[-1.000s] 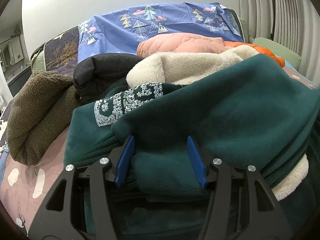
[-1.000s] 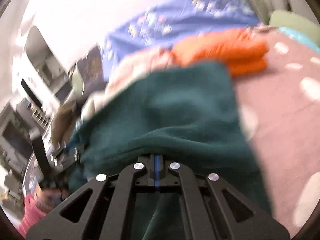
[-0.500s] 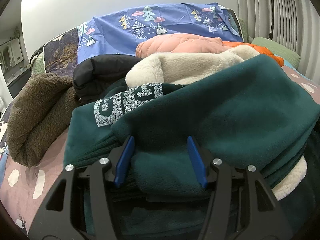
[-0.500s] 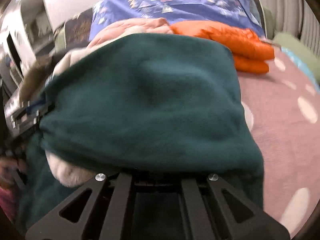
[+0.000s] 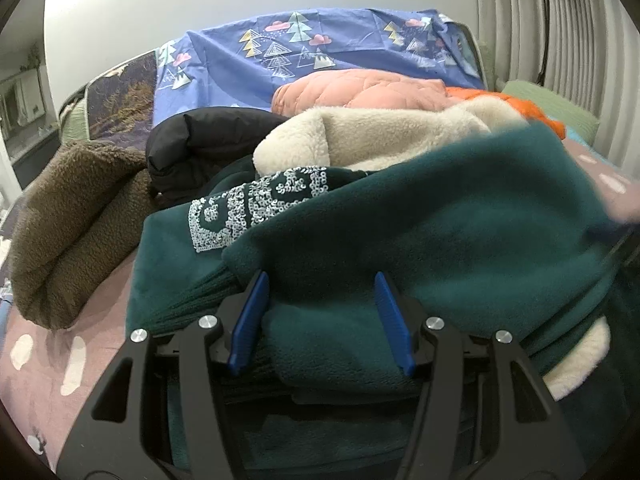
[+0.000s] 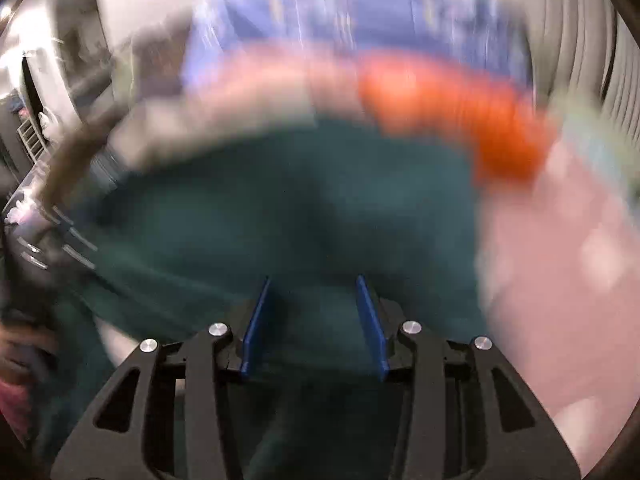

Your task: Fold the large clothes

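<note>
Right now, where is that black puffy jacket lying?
In the left wrist view, the black jacket lies left of centre on the bed, between the brown fleece and the cream fleece, behind the green garment.

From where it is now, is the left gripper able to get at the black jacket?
Probably not directly. The left gripper sits low with a bunched fold of the green fleece between its fingers, and the black jacket lies beyond that fleece, so it would have to lift over first.

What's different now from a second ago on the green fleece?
The right gripper, shut a second ago, is opening its jaws and letting go of the green fleece, whose folded-over flap now lies lower. The left gripper stays half open around a fold of fleece; the clothes pile behind is unchanged.
</note>
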Motion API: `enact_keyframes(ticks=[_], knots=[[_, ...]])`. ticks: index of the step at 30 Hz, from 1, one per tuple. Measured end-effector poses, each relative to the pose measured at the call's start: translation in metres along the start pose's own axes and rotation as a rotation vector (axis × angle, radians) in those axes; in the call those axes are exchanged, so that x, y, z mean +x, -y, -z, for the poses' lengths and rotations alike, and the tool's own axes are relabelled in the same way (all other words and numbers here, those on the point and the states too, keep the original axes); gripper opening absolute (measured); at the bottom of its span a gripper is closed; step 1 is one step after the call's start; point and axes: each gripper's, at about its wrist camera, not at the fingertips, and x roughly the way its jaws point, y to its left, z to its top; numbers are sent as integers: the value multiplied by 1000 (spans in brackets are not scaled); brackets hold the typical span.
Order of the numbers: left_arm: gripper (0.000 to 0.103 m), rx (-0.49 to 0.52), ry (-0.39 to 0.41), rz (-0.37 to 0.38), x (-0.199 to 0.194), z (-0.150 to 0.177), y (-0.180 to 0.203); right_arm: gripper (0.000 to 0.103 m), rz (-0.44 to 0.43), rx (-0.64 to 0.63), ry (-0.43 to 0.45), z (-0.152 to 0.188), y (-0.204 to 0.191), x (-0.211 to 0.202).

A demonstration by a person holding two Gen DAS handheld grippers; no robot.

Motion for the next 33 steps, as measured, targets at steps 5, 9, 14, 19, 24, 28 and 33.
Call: enact_keyframes(ticks=[5, 9, 14, 19, 24, 28, 33], knots=[[56, 38, -5, 10, -21, 1, -9, 49, 47, -65, 2, -2, -10, -31], [66, -35, 54, -86, -59, -3, -38, 50, 25, -96, 56, -7, -12, -57], [43, -221, 90, 69, -70, -31, -63, 50, -3, -111, 156, -60, -26, -67], [46, -158, 19, 119, -28, -49, -30, 51, -16, -1, 46, -89, -16, 3], [48, 57, -31, -65, 37, -14, 10, 55, 194, -153, 152, -53, -37, 43], [48, 52, -26, -66, 36, -18, 9, 56, 150, -122, 139, -57, -27, 45], [49, 65, -32, -78, 21, -24, 5, 64, 182, -156, 129, -59, -24, 25]])
